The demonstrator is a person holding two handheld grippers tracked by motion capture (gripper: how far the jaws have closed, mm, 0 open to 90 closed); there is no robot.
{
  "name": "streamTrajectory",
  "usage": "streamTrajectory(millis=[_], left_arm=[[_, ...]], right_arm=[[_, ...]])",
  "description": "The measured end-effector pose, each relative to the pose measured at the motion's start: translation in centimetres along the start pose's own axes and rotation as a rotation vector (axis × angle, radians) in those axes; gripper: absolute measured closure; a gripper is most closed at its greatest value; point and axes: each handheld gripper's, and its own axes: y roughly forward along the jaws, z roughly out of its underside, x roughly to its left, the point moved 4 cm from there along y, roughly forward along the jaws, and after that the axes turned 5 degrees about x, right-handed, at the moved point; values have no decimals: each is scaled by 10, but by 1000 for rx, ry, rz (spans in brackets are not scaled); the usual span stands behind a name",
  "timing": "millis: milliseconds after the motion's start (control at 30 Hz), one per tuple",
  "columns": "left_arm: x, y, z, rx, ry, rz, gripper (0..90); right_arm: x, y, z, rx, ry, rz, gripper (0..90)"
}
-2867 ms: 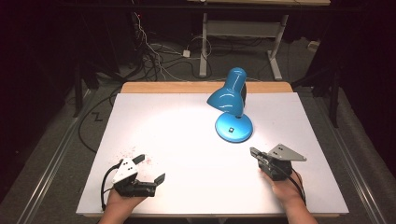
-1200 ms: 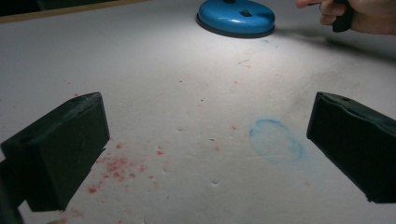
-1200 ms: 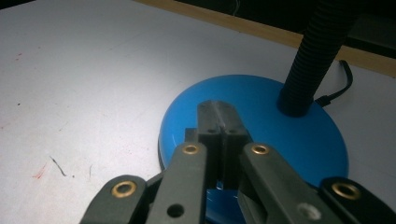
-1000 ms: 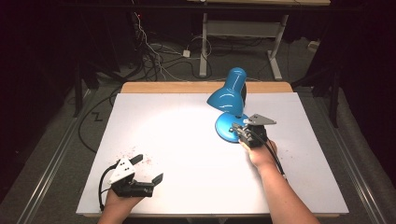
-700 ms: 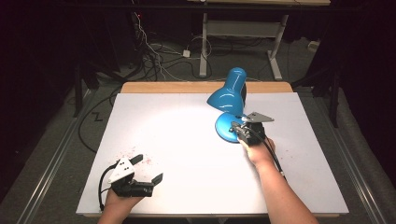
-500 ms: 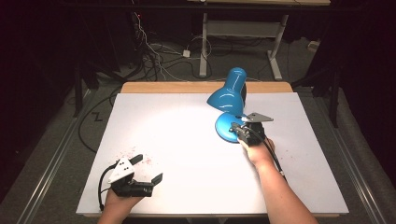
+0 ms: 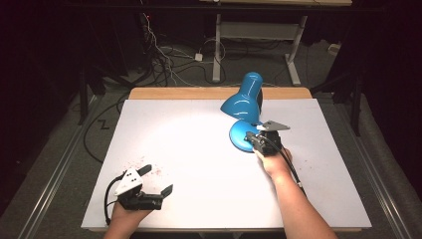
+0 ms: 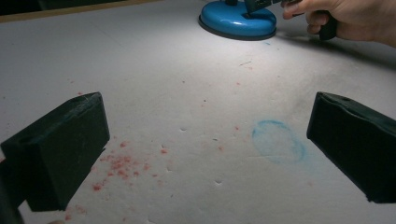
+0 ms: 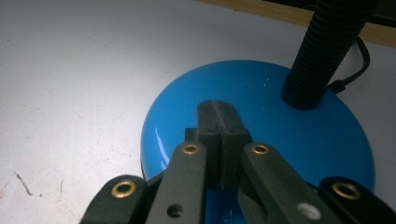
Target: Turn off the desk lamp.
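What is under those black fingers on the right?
The right gripper, its fingers pressed together, sits over the lamp's blue base. The spot directly beneath the tips is covered, so contact cannot be seen.

Table (image 7: 199,149): white top, wooden strip visible along the far edge. Blue desk lamp (image 7: 247,102) stood on it right of centre toward the far side, round base (image 9: 261,126) flat on the surface. Red specks (image 8: 119,163) and a faint blue ring mark (image 8: 279,148) marked the near-left area.
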Motion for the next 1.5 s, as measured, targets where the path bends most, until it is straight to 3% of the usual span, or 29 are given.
streamTrajectory(millis=[1167,1500], left_arm=[[-1,2,0,11,8,10,0],[-2,1,0,7,7,11,0]], right_arm=[[1,2,1,-11,-6,3,900],[2,3,1,-9,-19,28,900]])
